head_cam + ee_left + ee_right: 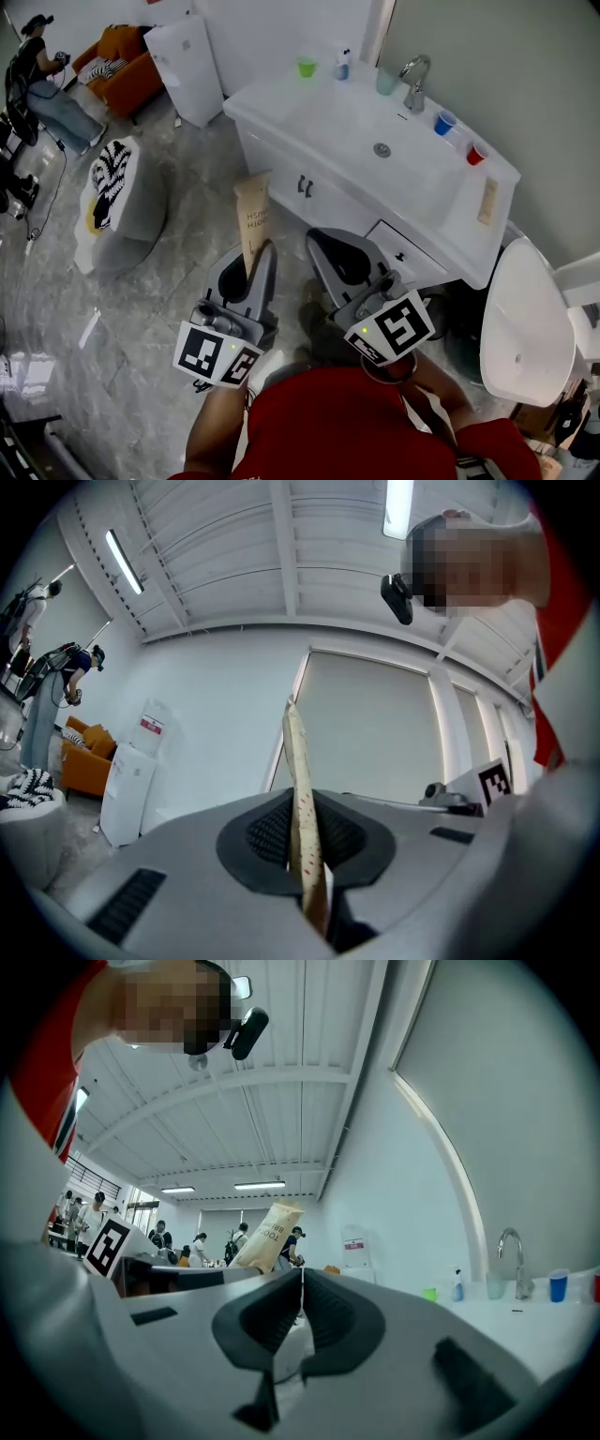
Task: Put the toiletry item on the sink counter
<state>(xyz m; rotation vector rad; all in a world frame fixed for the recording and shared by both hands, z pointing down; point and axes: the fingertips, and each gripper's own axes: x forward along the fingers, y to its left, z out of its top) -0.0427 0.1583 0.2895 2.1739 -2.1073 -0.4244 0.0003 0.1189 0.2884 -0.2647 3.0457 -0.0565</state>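
Observation:
A flat tan toothbrush packet (253, 217) stands upright in my left gripper (256, 267), low in front of the white sink counter (274, 101). In the left gripper view the packet (301, 799) shows edge-on, and the left gripper (303, 844) is shut on its lower part. My right gripper (328, 251) hangs beside it, near the cabinet drawers, shut with nothing in it. In the right gripper view the right gripper (301, 1309) has its pads pressed together, with the packet (265, 1235) seen beyond on the left.
On the counter stand a green cup (307, 67), a blue bottle (343, 64), a clear cup (386, 82), a faucet (415, 81), a blue cup (444, 123) and a red cup (476, 155). A toilet (527, 323) stands right; a zebra-patterned stool (117, 202) left.

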